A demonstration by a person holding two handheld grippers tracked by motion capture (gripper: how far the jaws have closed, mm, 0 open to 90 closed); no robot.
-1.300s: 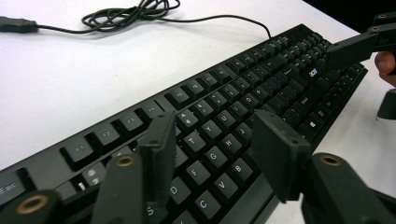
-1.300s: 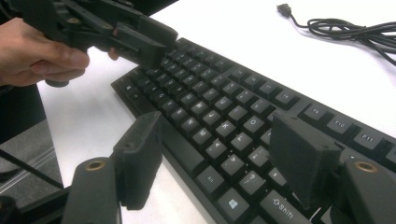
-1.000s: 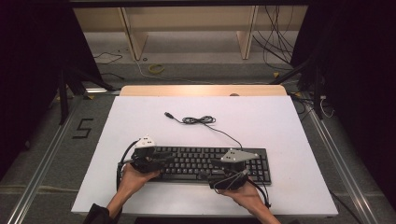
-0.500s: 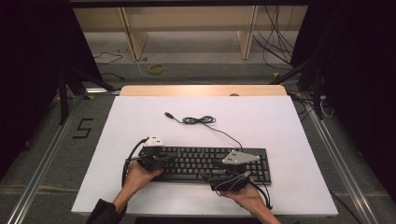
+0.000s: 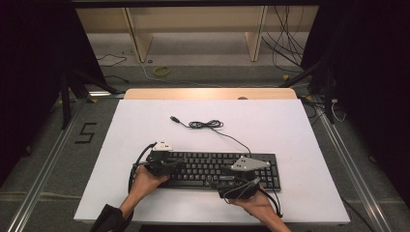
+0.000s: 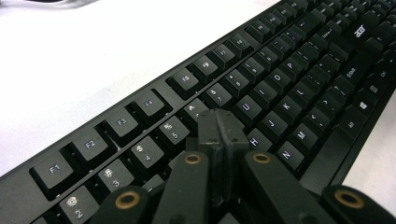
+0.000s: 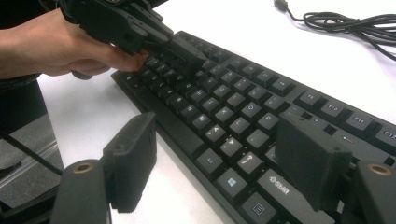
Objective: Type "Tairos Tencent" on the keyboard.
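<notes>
Your left claw point(image 6: 219, 135) is fully closed, having just pinched together w/ nothing between, tips resting on the keyboard point(image 5: 212, 169) approx. at the number row; the key under them is hidden. Your right claw point(image 7: 219, 163) is wide open, holding nothing, straddling the keyboard's near right edge. Keyboard lies near-centre on the white desk point(image 5: 290, 125); its cable point(image 5: 205, 124) coils on the far side. Right end is cut off in both claw views.

A lab-like recording room is suggested by a white table point(image 5: 145, 121) set between black curtains point(image 5: 29, 72), metal floor rails point(image 5: 43, 164), a taped number five point(image 5: 86, 132) on grey carpet, loose cables point(image 5: 285, 29) and bare wooden shelving point(image 5: 193, 29) behind.
</notes>
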